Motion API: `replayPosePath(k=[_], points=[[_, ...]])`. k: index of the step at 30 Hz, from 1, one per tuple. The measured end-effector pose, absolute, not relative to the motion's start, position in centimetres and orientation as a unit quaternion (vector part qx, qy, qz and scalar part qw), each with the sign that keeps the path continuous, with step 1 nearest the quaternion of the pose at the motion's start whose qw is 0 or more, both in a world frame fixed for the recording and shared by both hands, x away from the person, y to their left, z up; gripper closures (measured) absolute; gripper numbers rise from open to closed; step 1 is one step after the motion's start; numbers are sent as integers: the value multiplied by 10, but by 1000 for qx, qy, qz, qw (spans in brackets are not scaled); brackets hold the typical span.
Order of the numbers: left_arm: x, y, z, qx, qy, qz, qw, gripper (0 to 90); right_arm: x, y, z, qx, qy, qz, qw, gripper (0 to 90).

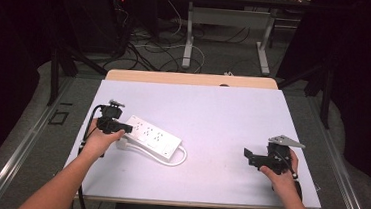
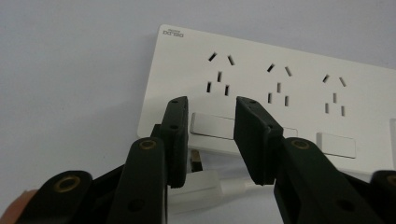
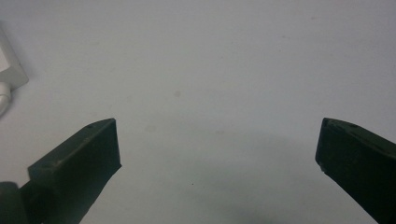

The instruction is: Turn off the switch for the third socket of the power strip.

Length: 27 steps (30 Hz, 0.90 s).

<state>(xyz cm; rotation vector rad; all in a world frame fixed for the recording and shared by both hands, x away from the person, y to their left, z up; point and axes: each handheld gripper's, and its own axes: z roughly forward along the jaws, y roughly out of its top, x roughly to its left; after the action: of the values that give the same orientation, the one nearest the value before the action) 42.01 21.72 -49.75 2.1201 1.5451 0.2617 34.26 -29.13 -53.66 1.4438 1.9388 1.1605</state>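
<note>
A white power strip (image 1: 152,137) with three socket groups and rocker switches lies on the table's left half, its white cable (image 1: 183,158) looped at its right end. My left gripper (image 1: 126,128) sits at the strip's left end. In the left gripper view, the left gripper (image 2: 212,103) has its jaws partly apart over the strip (image 2: 289,56), one switch (image 2: 212,126) showing between them and nothing clamped. The white plug (image 2: 201,182) lies under the jaws. My right gripper (image 1: 248,157) hovers over bare table on the right, and the right gripper (image 3: 217,123) stands wide open and empty.
A pale mat (image 1: 213,111) covers the table, with the wooden edge (image 1: 190,78) behind it. The strip's corner (image 3: 9,67) shows at the far left of the right gripper view. Beyond the table, cables and table legs (image 1: 188,39) stand on the floor.
</note>
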Motion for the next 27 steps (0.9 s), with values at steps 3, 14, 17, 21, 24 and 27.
replayPosePath(k=[3,14,17,21,24,27], points=[[423,216,-501,779,569,96,245,689,343,-291,-537,524,704,421,228,0],[430,217,-505,784,570,92,226,797,342,-291,-537,527,703,420,225,0],[431,218,-505,784,572,88,224,818,343,-291,-537,525,704,422,226,0],[432,218,-507,783,572,91,228,827,343,-291,-537,526,705,421,224,0],[433,218,-507,783,574,87,225,836,343,-291,-537,525,704,421,226,0],[434,218,-509,781,576,86,224,844,343,-291,-538,527,701,421,230,0]])
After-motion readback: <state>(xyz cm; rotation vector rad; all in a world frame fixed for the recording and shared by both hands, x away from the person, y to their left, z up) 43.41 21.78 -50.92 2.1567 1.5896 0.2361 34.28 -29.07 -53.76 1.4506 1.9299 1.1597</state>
